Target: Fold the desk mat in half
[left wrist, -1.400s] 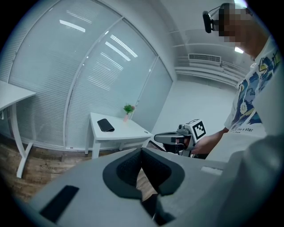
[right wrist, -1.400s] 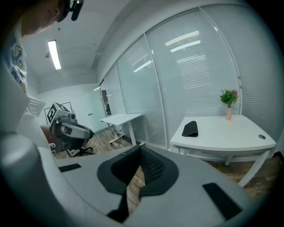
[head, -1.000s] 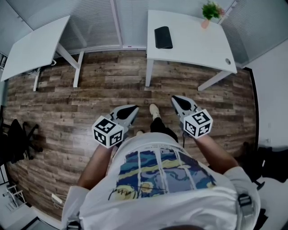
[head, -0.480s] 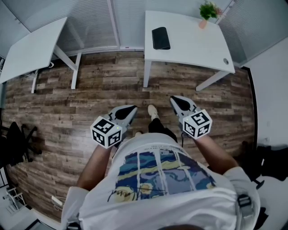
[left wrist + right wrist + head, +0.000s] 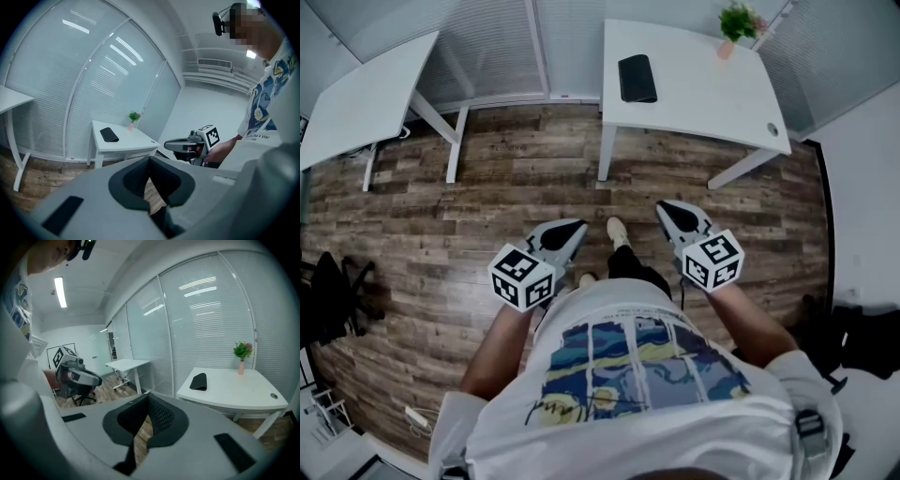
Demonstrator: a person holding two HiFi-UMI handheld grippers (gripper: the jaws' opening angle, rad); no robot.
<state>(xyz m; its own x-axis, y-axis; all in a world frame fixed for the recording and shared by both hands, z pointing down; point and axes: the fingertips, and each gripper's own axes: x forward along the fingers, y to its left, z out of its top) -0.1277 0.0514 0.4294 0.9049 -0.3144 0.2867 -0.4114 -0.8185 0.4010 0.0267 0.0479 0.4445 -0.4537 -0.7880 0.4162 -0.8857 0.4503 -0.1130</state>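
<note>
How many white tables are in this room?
2. The left table stands by the blinds. The right table holds a black mat and a small potted plant. More may be hidden outside the pictures.

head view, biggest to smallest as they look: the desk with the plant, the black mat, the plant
1. desk
2. black mat
3. plant, which looks only slightly smaller than the mat, so those two are nearly alike

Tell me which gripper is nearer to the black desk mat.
Right. The right gripper is over the floor, short of the table with the desk mat; the left gripper is farther away, to its left.
</note>
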